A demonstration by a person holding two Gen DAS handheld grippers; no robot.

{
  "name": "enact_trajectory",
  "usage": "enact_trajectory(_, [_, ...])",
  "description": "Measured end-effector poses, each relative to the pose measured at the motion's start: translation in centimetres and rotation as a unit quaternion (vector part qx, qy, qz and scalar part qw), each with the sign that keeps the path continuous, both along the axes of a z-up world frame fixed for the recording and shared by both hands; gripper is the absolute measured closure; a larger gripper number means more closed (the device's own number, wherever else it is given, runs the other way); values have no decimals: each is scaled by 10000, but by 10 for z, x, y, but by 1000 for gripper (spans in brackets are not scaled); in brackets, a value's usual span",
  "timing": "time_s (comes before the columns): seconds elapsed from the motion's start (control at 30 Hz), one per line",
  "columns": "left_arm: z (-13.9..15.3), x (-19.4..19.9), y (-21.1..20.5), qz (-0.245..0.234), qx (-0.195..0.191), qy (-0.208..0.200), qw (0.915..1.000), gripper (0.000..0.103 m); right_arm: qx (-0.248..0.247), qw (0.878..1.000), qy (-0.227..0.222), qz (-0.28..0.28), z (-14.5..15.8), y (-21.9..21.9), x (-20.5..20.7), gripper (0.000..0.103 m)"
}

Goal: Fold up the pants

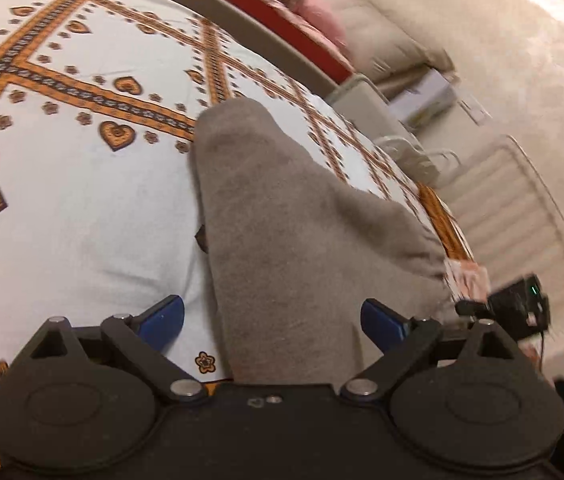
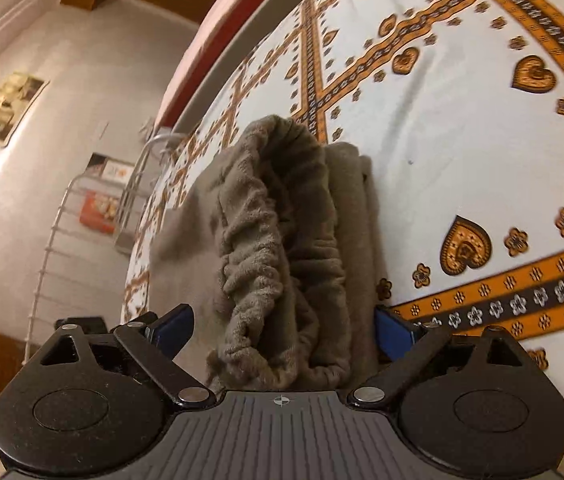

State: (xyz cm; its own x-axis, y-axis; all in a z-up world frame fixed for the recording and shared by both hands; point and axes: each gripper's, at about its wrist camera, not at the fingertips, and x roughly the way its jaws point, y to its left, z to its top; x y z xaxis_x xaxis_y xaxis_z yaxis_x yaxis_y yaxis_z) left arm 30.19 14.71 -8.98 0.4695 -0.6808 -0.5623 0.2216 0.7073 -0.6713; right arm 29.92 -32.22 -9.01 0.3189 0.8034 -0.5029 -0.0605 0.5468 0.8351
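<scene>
Taupe fleece pants (image 2: 282,248), already bunched into a thick fold, lie on the white bedsheet with orange heart-and-band print (image 2: 461,152), running straight away from both your grippers toward the red bed rail (image 2: 202,52). Your right gripper (image 2: 283,330) straddles the gathered elastic waistband (image 2: 250,240), jaws spread and nothing pinched; your left gripper (image 1: 272,316) straddles the smooth end, likewise released. Both look equally near.
</scene>
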Motion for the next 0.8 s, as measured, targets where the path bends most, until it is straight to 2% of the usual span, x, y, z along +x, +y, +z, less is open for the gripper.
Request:
enact_trajectory(0.1, [-3,6,-5,-170,40,-40,9998,16,71,9998,26,203,-3,2,9,8])
enact_trajectory(0.23, [-1,11,-38,-561,644,-375,9956,17,196,9993,25,317,-13,14,25,8])
enact_trajectory(0.3, [3,11,-48,-599,650,-563,9945,18,195,9992,-62,333,-10,24,31,9])
enact_trajectory(0.33, [4,12,-49,-569,550,-634,9948,28,122,9991,-146,385,-7,29,31,11])
enact_trajectory(0.37, [5,12,-45,-440,405,-670,9960,50,48,9987,-230,448,-4,35,31,17])
enact_trajectory(0.4, [4,14,-39,-303,298,-647,9970,62,-33,9983,-276,510,-2,39,31,36])
enact_trajectory(0.43, [0,15,-29,-153,122,-564,9982,74,-26,9984,-276,494,-3,40,33,44])
enact_trajectory(0.47, [-5,17,-22,-82,-107,-450,9989,75,74,9985,-269,465,-3,40,34,46])
enact_trajectory(0.6, [-1,24,-23,-168,-115,-547,9983,76,-57,9968,-547,576,8,44,37,49])
enact_trajectory(0.67, [7,32,-18,-77,-281,-702,9971,82,44,9957,-692,609,15,43,44,50])
enact_trajectory(0.8, [28,72,-17,34,-315,-1035,9941,82,149,9921,-1103,570,34,44,83,51])
